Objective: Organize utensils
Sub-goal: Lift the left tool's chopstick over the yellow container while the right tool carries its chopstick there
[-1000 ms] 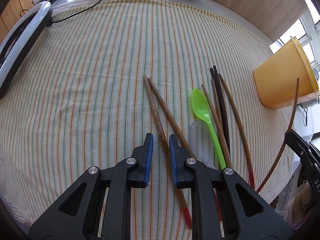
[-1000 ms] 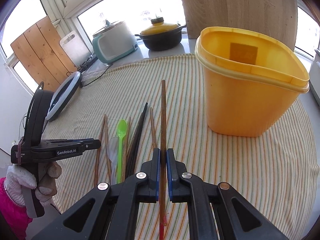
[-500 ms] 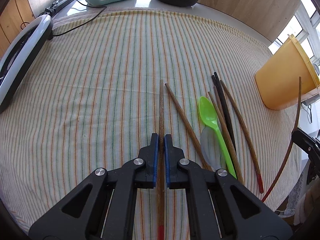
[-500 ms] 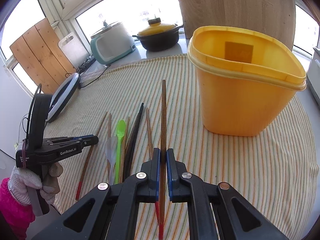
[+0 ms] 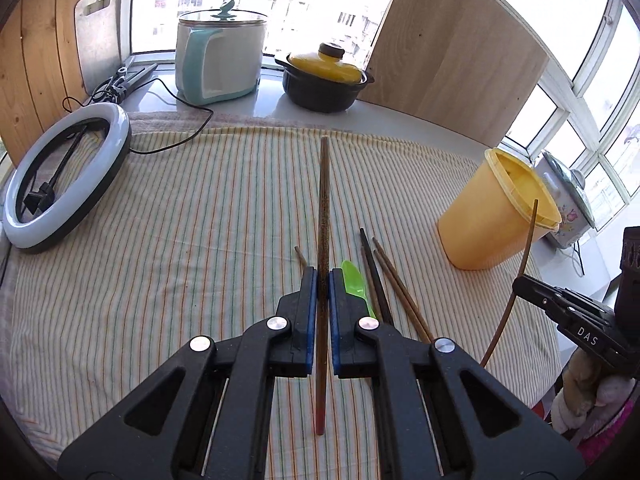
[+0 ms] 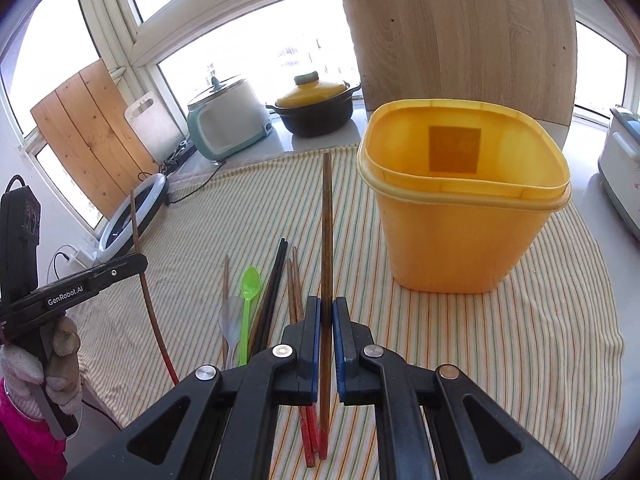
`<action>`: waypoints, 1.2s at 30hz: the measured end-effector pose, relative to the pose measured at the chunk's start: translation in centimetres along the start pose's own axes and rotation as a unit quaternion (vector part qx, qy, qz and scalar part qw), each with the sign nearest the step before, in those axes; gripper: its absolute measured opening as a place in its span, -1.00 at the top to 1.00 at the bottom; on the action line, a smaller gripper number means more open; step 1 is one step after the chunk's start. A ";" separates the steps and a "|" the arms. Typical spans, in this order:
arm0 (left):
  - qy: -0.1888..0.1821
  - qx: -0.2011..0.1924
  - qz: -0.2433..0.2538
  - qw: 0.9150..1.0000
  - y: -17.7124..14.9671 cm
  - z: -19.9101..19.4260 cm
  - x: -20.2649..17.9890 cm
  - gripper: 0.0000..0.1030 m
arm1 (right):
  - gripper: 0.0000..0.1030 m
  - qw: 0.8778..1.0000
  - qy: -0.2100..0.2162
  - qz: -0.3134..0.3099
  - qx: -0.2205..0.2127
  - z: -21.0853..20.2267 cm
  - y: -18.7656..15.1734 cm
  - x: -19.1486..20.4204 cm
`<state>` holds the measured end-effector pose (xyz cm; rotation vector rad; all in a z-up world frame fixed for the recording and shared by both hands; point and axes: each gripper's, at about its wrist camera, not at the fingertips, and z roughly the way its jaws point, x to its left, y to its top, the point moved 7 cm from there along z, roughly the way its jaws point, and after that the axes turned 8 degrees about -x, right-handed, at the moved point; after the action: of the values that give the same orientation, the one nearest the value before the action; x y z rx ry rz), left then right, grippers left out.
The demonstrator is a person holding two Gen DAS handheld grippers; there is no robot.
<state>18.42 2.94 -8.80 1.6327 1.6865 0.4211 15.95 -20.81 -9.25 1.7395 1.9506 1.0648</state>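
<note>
My left gripper [image 5: 322, 280] is shut on a brown chopstick [image 5: 323, 216] and holds it lifted, pointing forward. My right gripper [image 6: 326, 310] is shut on another brown chopstick [image 6: 327, 232], raised above the cloth left of the yellow tub [image 6: 460, 216]. On the striped cloth lie a green spoon [image 6: 249, 292], a clear spoon [image 6: 230, 320], black chopsticks [image 6: 274, 280] and several brown chopsticks [image 6: 294, 284]. In the left wrist view the tub [image 5: 492, 220] stands at the right and the green spoon [image 5: 354, 282] lies just right of my fingers.
A ring light [image 5: 60, 176] lies at the cloth's left edge. A rice cooker [image 5: 220, 60] and a black pot with yellow lid [image 5: 324, 80] stand on the sill behind. A wooden board [image 6: 460, 32] leans behind the tub.
My left gripper closed on a brown chopstick and lifted it off the cloth, tilting upward. My right gripper moved its chopstick slightly closer to the tub.
</note>
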 end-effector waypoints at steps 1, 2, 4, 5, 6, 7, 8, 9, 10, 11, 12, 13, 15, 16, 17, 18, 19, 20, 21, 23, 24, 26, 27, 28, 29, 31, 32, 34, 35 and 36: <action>-0.004 -0.007 0.003 1.000 0.3 -0.4 -0.4 0.93 | 0.93 1.000 0.000 0.000 -0.005 -0.3 0.2 0.0; -0.009 -0.012 0.004 1.000 0.5 -0.9 -0.7 0.93 | 0.93 1.000 0.000 0.001 -0.010 -0.6 0.4 -0.1; -0.021 -0.023 0.006 0.999 0.7 -1.9 -1.7 0.93 | 0.93 1.000 0.001 0.003 -0.017 -1.0 0.9 -0.2; -0.026 -0.028 0.008 0.999 1.1 -2.2 -2.0 0.93 | 0.93 1.000 0.002 0.003 -0.021 -1.3 1.1 -0.2; -0.031 -0.033 0.010 0.999 1.4 -2.5 -2.4 0.93 | 0.93 1.000 0.003 0.003 -0.026 -1.6 1.3 -0.2; -0.036 -0.038 0.011 0.999 1.7 -2.8 -2.8 0.93 | 0.93 1.000 0.004 0.003 -0.031 -1.9 1.6 -0.2; -0.041 -0.043 0.012 0.998 2.1 -3.1 -3.2 0.93 | 0.93 0.999 0.005 0.003 -0.037 -2.3 1.9 -0.2; -0.047 -0.049 0.015 0.998 2.5 -3.6 -3.9 0.93 | 0.93 0.999 0.006 0.003 -0.043 -2.7 2.2 -0.2; -0.052 -0.055 0.017 0.997 2.8 -3.9 -4.4 0.93 | 0.93 0.999 0.007 0.003 -0.050 -3.0 2.5 -0.2; -0.057 -0.060 0.019 0.996 3.2 -4.2 -4.8 0.93 | 0.93 0.998 0.008 0.004 -0.057 -3.5 2.8 -0.3; -0.063 -0.066 0.019 0.996 3.6 -4.5 -5.3 0.93 | 0.93 0.998 0.009 0.005 -0.063 -3.9 3.1 -0.4; -0.068 -0.071 0.019 0.995 4.0 -4.7 -5.7 0.93 | 0.93 0.998 0.011 0.006 -0.069 -4.3 3.5 -0.5; -0.078 -0.079 0.018 0.994 4.9 -5.0 -6.6 0.93 | 0.93 0.997 0.013 0.010 -0.081 -5.2 4.3 -0.6; -0.083 -0.082 0.018 0.993 5.3 -5.0 -7.1 0.93 | 0.93 0.996 0.014 0.011 -0.088 -5.6 4.8 -0.8; -0.087 -0.084 0.019 0.992 5.7 -5.0 -7.5 0.93 | 0.93 0.995 0.015 0.013 -0.095 -6.1 5.2 -0.9; -0.090 -0.087 0.021 0.992 6.1 -5.0 -8.0 0.93 | 0.93 0.995 0.015 0.014 -0.102 -6.5 5.7 -1.1; -0.093 -0.090 0.023 0.991 6.4 -5.0 -8.5 0.93 | 0.93 0.994 0.013 0.014 -0.109 -6.9 6.2 -1.4; -0.095 -0.093 0.024 0.991 6.8 -5.0 -8.9 0.93 | 0.93 0.993 0.012 0.015 -0.115 -7.3 6.5 -1.6; -0.097 -0.096 0.026 0.990 7.2 -5.0 -9.3 0.93 | 0.93 0.993 0.010 0.016 -0.120 -7.6 7.0 -1.9; -0.101 -0.100 0.028 0.989 7.9 -4.7 -10.1 0.93 | 0.93 0.991 0.007 0.021 -0.129 -8.2 7.8 -2.6; -0.104 -0.101 0.028 0.989 8.3 -4.6 -10.6 0.93 | 0.93 0.991 0.007 0.024 -0.133 -8.4 8.3 -3.0; -0.112 -0.104 0.029 0.988 8.9 -4.5 -11.4 0.93 | 0.93 0.990 0.005 0.031 -0.140 -8.9 9.0 -3.7; -0.116 -0.106 0.029 0.987 9.3 -4.4 -11.9 0.93 | 0.93 0.989 0.003 0.033 -0.145 -9.1 9.5 -4.0; -0.118 -0.109 0.029 0.987 9.6 -4.3 -12.3 0.93 | 0.93 0.988 0.001 0.035 -0.150 -9.3 9.9 -4.4; -0.121 -0.112 0.030 0.986 10.0 -4.2 -12.8 0.93 | 0.93 0.987 -0.001 0.037 -0.155 -9.5 10.2 -4.6; -0.127 -0.116 0.028 0.985 10.7 -4.1 -13.7 0.93 | 0.93 0.986 -0.005 0.042 -0.164 -9.8 11.1 -5.2; -0.129 -0.117 0.027 0.984 11.0 -4.0 -14.2 0.93 | 0.93 0.985 -0.004 0.045 -0.169 -9.9 11.4 -5.4; -0.135 -0.118 0.026 0.984 11.7 -3.7 -15.1 0.93 | 0.93 0.984 -0.002 0.051 -0.174 -9.9 12.1 -5.8; -0.135 -0.120 0.026 0.983 12.1 -3.5 -15.5 0.93 | 0.93 0.983 -0.002 0.053 -0.176 -9.9 12.4 -6.0; -0.136 -0.122 0.026 0.983 12.3 -3.4 -16.0 0.93 | 0.93 0.982 -0.003 0.055 -0.179 -9.9 12.7 -6.2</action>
<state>23.54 -9.79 6.31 1.4824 1.3356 0.3932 19.61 -30.07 4.85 1.6578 1.5541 1.3509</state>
